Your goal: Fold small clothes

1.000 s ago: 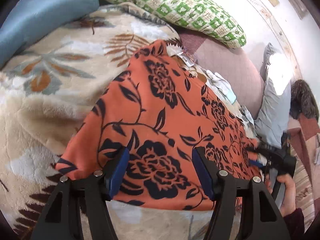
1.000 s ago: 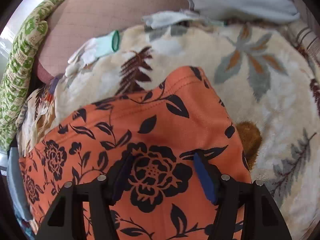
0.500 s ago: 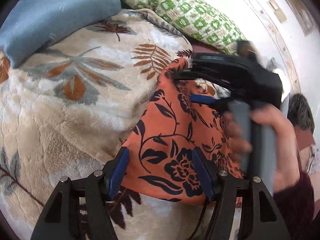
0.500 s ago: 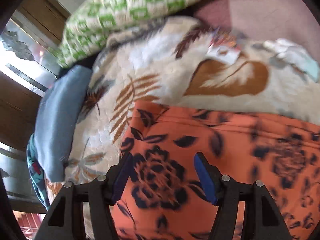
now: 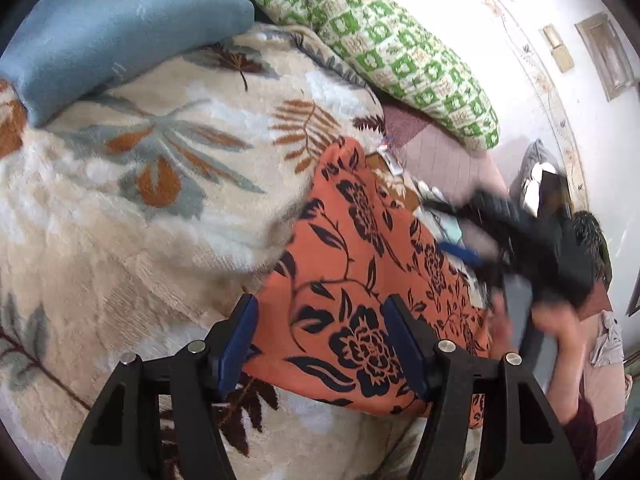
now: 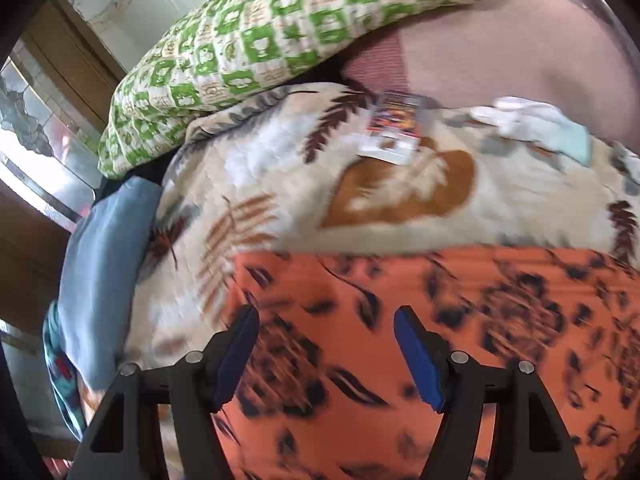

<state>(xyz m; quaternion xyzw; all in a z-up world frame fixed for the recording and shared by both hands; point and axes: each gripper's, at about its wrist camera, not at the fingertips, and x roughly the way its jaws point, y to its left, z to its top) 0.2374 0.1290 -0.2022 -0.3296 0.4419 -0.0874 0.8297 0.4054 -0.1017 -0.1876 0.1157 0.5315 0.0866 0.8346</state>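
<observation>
Since the earlier frame, left wrist view: the orange floral garment (image 5: 360, 280) has narrowed into a folded strip on the blanket (image 5: 120, 220); more folds look left. Left gripper (image 5: 324, 344) hovers over its near edge, fingers open, empty.

Right wrist view: right gripper (image 6: 326, 354), blurred, fingers spread, nothing between them, above the garment's end

Both wrist views look down, close over the orange floral garment (image 5: 360, 280) (image 6: 420, 340). The left view faces along it toward the green checked pillow (image 5: 380, 40); the right view faces across it toward the same pillow (image 6: 260, 48).
</observation>
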